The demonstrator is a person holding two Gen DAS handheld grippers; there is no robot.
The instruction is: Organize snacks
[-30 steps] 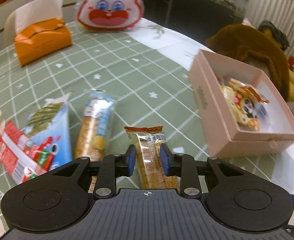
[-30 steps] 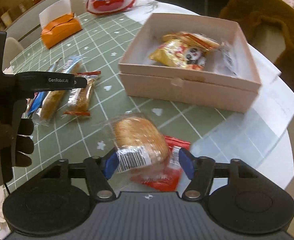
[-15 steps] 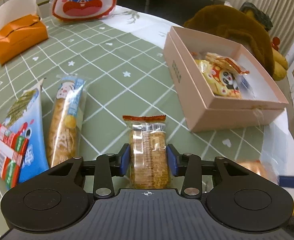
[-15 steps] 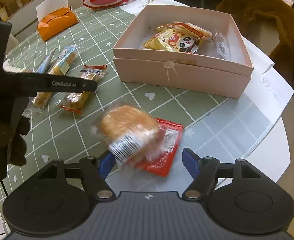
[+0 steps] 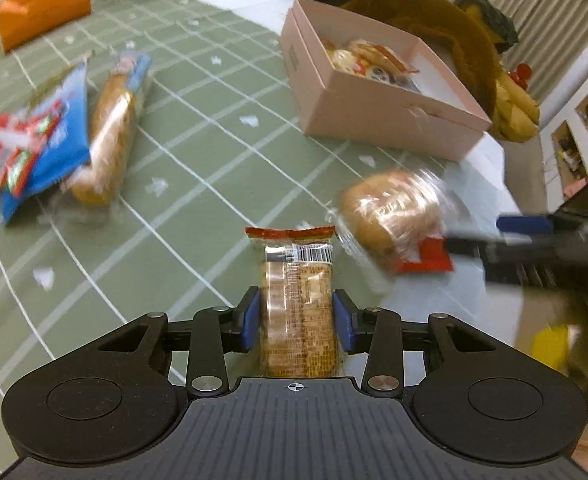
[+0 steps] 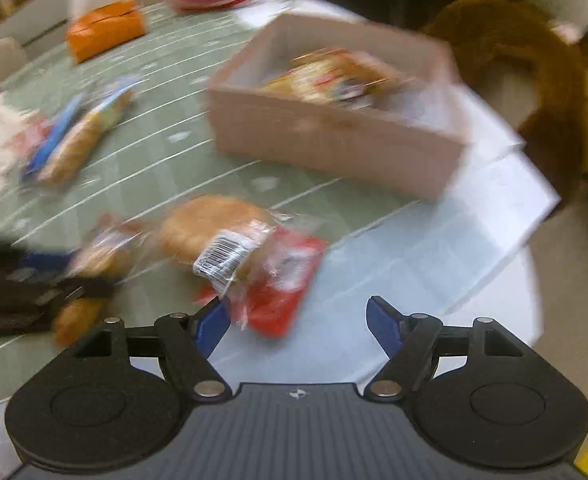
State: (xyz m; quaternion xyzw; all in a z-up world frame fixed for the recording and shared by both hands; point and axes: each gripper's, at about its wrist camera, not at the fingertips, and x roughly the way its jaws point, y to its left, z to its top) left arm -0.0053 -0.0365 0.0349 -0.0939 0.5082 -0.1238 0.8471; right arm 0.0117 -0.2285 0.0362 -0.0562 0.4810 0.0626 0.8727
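Gripping a clear-wrapped brown wafer bar (image 5: 298, 300), the left gripper (image 5: 297, 320) is likely heading to the pink cardboard box (image 5: 378, 116) ahead; the right gripper (image 6: 296, 326) is hanging with jaws open.

Both the left gripper (image 5: 296, 320) and right gripper (image 6: 298, 320) have black ribbed bodies, round side discs, silver screws and blue fingertip pads (image 5: 250, 316).

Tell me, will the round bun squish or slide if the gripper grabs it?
Probably squishes: the bun looks soft and puffy. Its loose, crinkly clear wrapper may slip between the fingers. It lies partly on a red packet, so that might shift too.
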